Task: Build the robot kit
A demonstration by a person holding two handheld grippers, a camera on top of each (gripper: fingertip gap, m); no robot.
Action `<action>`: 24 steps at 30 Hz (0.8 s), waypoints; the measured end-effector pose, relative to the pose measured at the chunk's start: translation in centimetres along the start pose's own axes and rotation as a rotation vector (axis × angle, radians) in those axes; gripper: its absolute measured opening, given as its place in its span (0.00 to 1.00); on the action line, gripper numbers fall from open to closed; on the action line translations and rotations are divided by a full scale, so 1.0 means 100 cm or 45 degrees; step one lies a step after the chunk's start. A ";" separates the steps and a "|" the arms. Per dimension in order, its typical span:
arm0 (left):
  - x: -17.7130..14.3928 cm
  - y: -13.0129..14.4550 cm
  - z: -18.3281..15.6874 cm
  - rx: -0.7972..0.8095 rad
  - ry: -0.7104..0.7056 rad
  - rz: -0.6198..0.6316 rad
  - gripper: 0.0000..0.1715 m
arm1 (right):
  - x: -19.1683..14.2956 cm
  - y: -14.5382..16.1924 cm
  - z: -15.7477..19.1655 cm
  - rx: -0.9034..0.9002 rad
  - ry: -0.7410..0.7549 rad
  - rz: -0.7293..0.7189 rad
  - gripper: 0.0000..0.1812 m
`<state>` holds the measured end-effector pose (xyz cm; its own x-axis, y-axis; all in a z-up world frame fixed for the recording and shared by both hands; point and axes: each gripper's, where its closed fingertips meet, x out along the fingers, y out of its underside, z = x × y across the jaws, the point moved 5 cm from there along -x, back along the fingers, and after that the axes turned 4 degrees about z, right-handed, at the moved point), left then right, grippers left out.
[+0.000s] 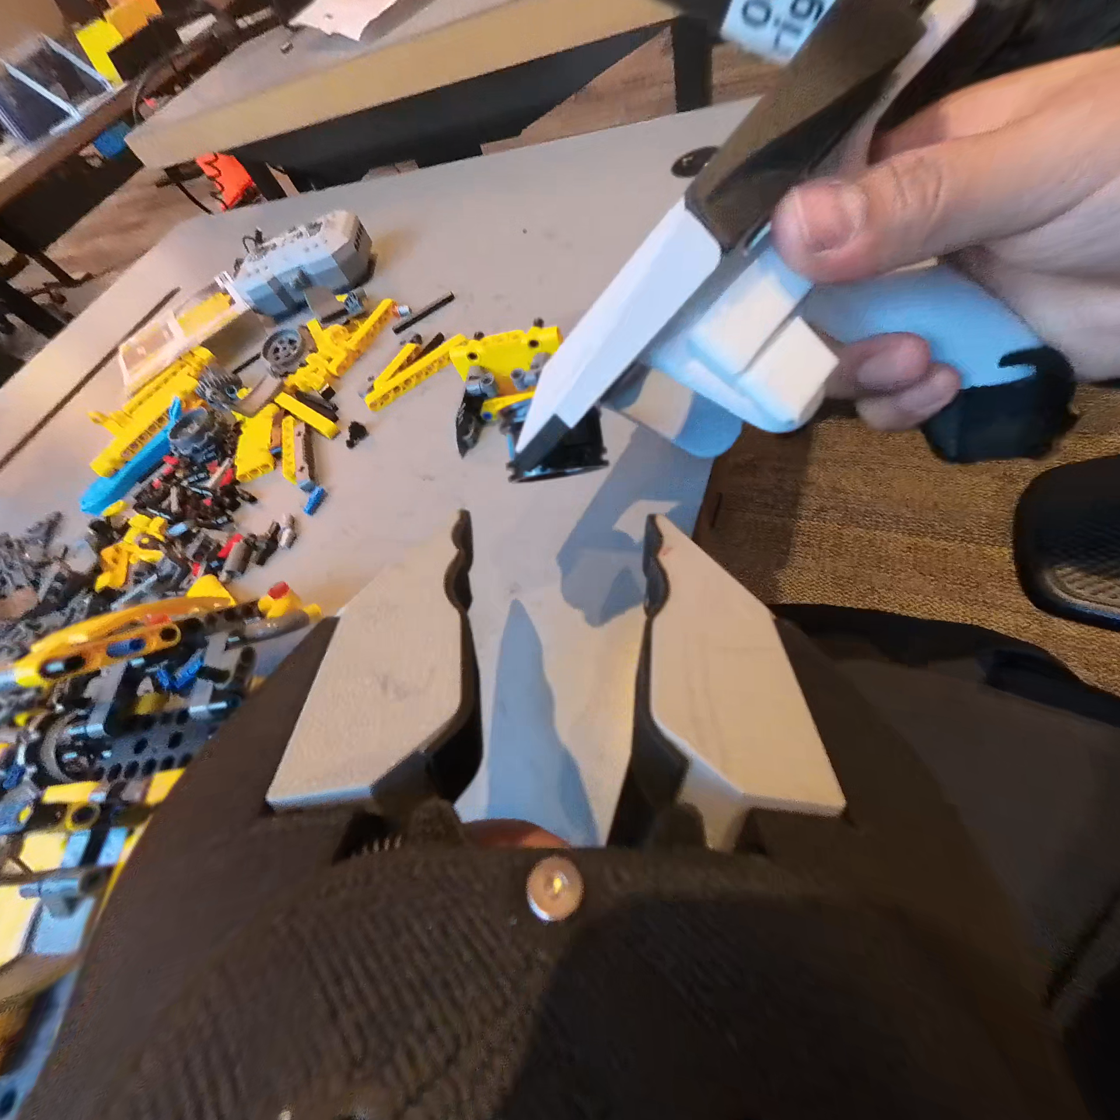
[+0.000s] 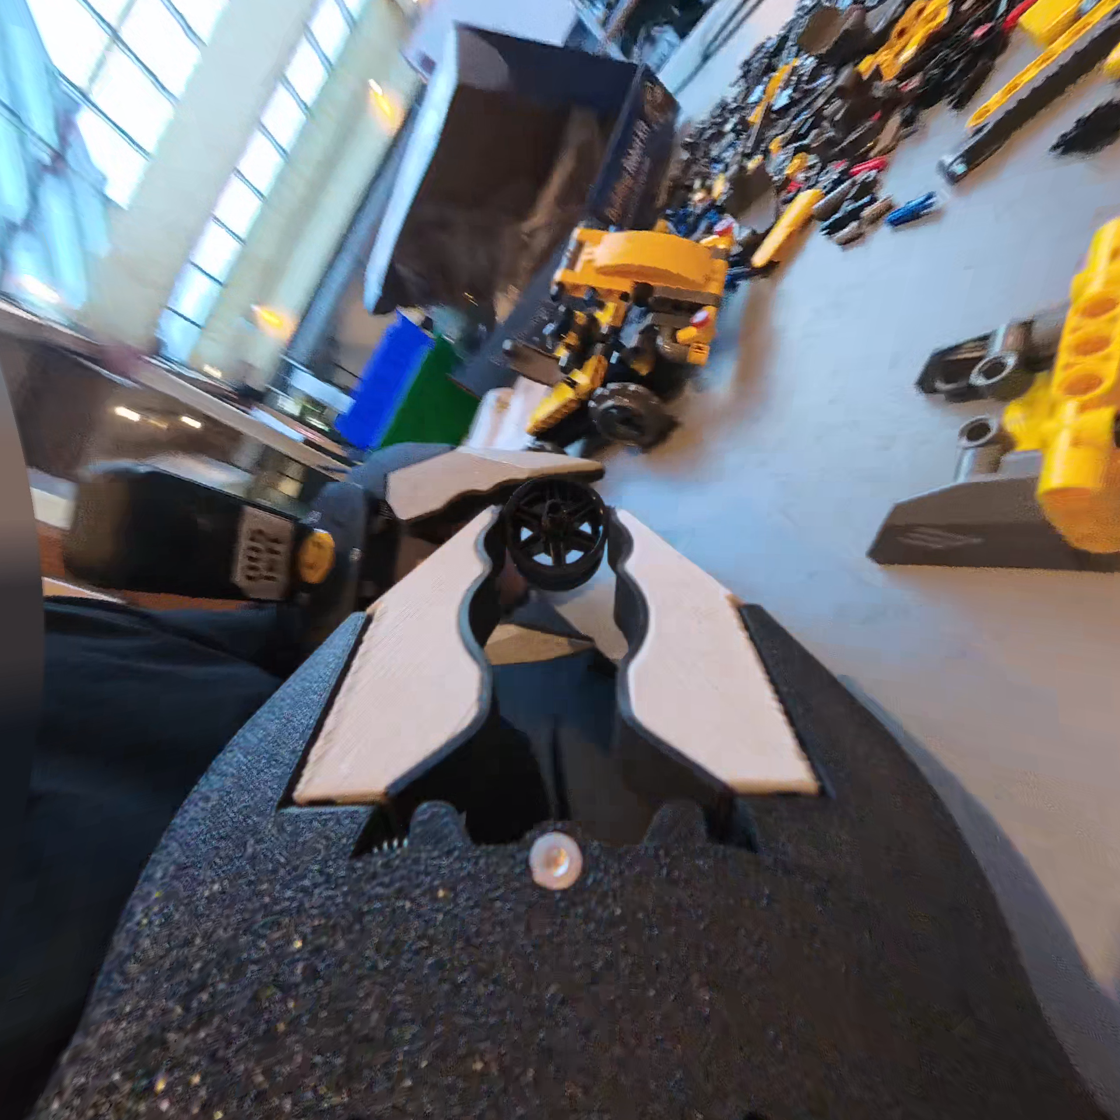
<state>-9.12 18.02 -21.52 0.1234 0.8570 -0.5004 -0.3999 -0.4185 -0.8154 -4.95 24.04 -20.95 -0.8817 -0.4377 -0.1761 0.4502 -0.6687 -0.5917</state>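
**Right gripper pinching a black wheel; left gripper empty and spread**

Right gripper [image 2: 554,521]: fingers drawn in around a small black spoked wheel [image 2: 556,533], caught at the tips, rim against both pads. In the left wrist view the same wheel [image 1: 560,451] sits under the right gripper's [image 1: 533,436] white fingers, low at the grey table [image 1: 545,242]; whether it touches the surface, cannot tell.

Left gripper [image 1: 554,527]: fingers wide apart, nothing between them, just beside the wheel on its near side, over bare tabletop.

Yellow beams [image 1: 321,363] lie beyond the wheel, spread flat, probably for easy picking. A half-built yellow vehicle [image 2: 636,327] stands past the wheel in the right wrist view.
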 end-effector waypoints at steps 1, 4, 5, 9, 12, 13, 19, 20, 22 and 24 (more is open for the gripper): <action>0.000 -0.003 0.001 0.013 -0.004 -0.016 0.32 | 0.000 -0.001 0.001 0.056 -0.062 -0.022 0.18; -0.001 -0.012 0.003 0.056 -0.026 -0.085 0.29 | 0.003 0.001 0.003 0.139 -0.147 -0.052 0.18; -0.001 -0.013 0.003 0.066 -0.028 -0.100 0.27 | 0.004 0.002 0.003 0.161 -0.165 -0.062 0.18; -0.005 -0.016 0.002 0.083 -0.055 -0.163 0.19 | 0.007 0.003 0.004 0.205 -0.189 -0.091 0.18; -0.005 -0.015 0.003 0.077 -0.056 -0.161 0.18 | 0.008 0.003 0.004 0.220 -0.200 -0.104 0.18; -0.005 -0.015 0.004 0.078 -0.055 -0.155 0.18 | 0.009 0.003 0.004 0.222 -0.205 -0.100 0.18; -0.005 -0.011 0.004 0.108 -0.031 -0.114 0.18 | 0.011 0.006 0.004 0.202 -0.169 -0.057 0.18; -0.005 -0.010 0.004 0.109 -0.012 -0.098 0.18 | 0.011 0.007 0.004 0.193 -0.155 -0.035 0.18; -0.005 -0.008 0.009 0.092 -0.001 -0.065 0.18 | 0.005 0.006 0.002 0.137 -0.085 0.005 0.18; -0.002 -0.004 0.015 0.077 0.014 -0.020 0.18 | -0.010 -0.002 -0.006 0.029 0.086 0.017 0.18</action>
<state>-10.35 18.43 -20.63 0.1399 0.8596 -0.4914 -0.4521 -0.3861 -0.8041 -4.27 24.92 -21.09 -0.8829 -0.4054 -0.2371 0.4642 -0.6768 -0.5714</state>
